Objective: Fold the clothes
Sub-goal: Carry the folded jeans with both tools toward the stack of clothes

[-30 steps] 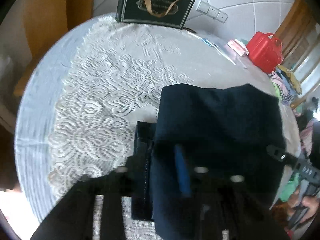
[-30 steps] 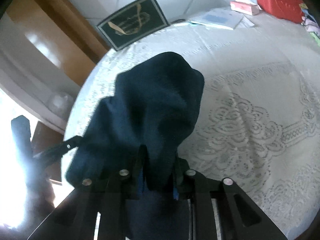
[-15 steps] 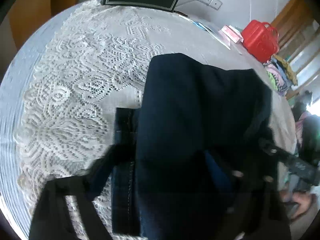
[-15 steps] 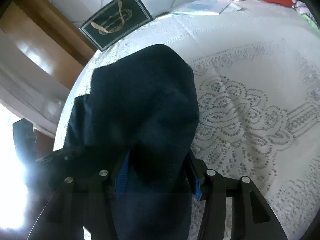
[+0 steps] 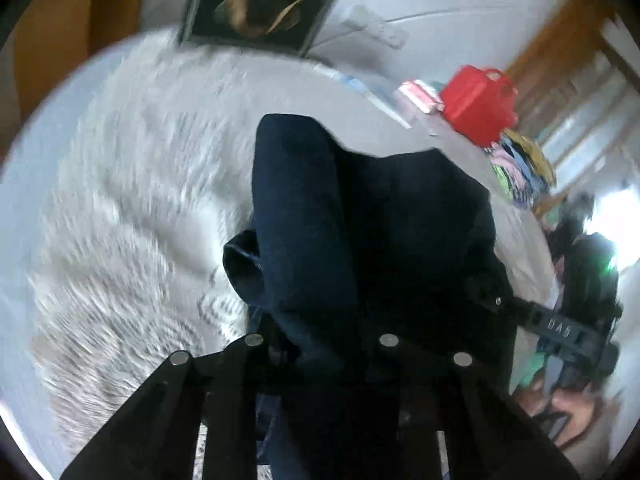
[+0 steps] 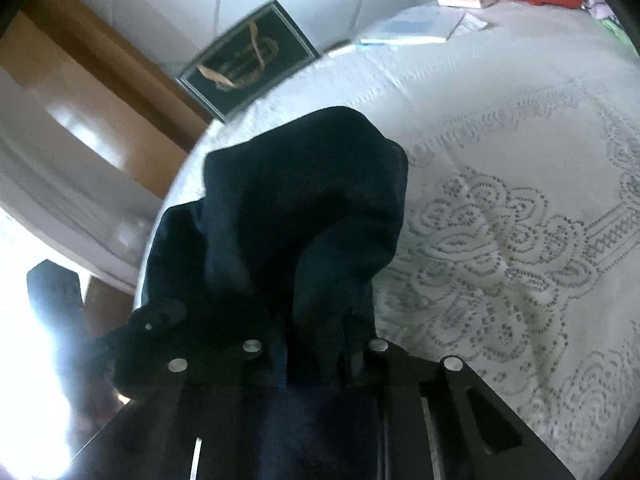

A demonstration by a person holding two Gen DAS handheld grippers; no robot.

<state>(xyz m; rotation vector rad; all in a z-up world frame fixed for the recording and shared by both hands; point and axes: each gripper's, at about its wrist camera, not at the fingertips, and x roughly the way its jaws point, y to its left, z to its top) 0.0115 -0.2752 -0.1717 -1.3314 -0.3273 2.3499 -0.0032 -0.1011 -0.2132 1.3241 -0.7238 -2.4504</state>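
A dark navy garment (image 5: 360, 220) hangs bunched between my two grippers above a round table with a white lace cloth (image 5: 132, 208). My left gripper (image 5: 320, 336) is shut on one edge of the garment; cloth drapes over its fingers and hides the tips. My right gripper (image 6: 316, 340) is shut on another edge of the same garment (image 6: 304, 200), its fingertips also buried in cloth. The right gripper's body shows at the right of the left wrist view (image 5: 560, 328). The lace cloth (image 6: 500, 240) lies to the right of the garment in the right wrist view.
A dark gift bag (image 5: 260, 12) leans on the wall at the table's back. A red box (image 5: 480, 104), a pink packet (image 5: 420, 96) and papers (image 6: 412, 28) lie at the far right. A pile of colourful clothes (image 5: 520, 168) sits at the table's right edge.
Both grippers have lifted the garment off the table and drawn it back towards the near edge; it now hangs bunched instead of lying spread. The left view is blurred by motion.
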